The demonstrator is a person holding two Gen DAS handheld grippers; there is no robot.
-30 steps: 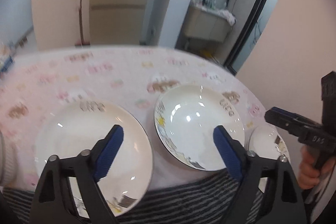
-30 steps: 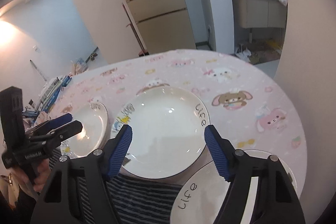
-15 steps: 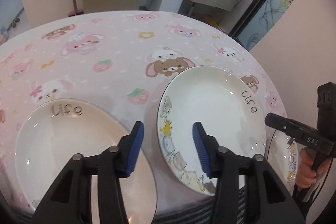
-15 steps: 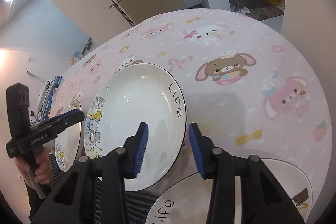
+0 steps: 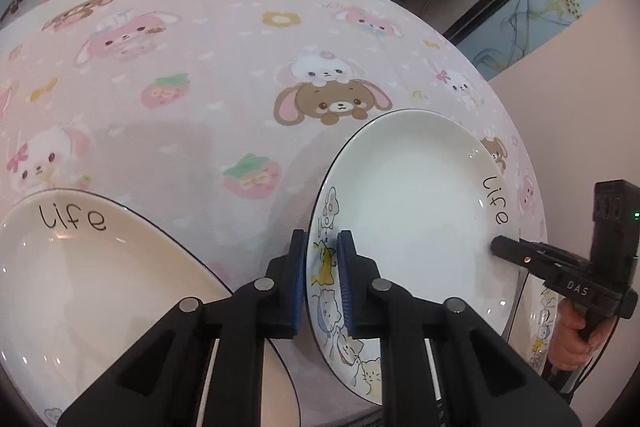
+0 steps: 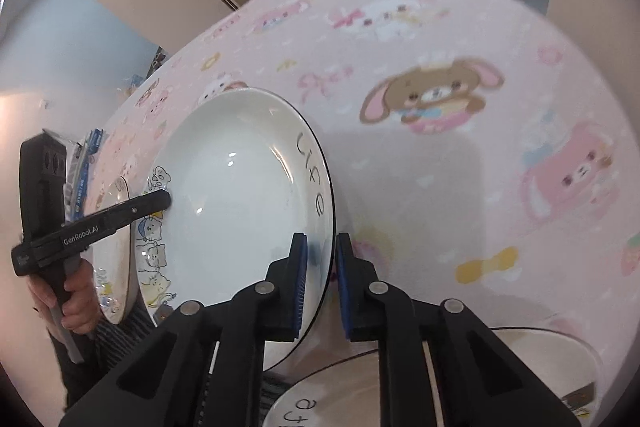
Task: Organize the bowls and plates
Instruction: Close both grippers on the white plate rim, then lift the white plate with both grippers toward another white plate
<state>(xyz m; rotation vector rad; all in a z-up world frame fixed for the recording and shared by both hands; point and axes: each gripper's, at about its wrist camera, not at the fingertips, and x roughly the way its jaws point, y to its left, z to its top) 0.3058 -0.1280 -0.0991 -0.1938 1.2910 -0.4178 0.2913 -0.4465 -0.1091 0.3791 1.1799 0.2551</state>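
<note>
A white plate (image 5: 416, 211) with "life" lettering and cartoon cats on its rim sits on the pink tablecloth. My left gripper (image 5: 322, 267) is shut on its left rim, by the cat drawings. My right gripper (image 6: 320, 271) is shut on the opposite rim, by the lettering; the same plate (image 6: 240, 187) fills the right wrist view. Each gripper shows in the other's view, the right gripper (image 5: 496, 249) and the left gripper (image 6: 166, 199), both at the plate's edge. A second "life" plate (image 5: 92, 287) lies to the left.
A third plate (image 6: 440, 379) lies at the near right edge, also seen behind the right hand (image 5: 538, 327). The round table's pink cartoon cloth (image 5: 200, 67) stretches beyond the plates. A wall stands close on the right, and striped cloth lies at the near edge.
Both grippers moved in and down onto the middle plate and closed from open onto its opposite rims.
</note>
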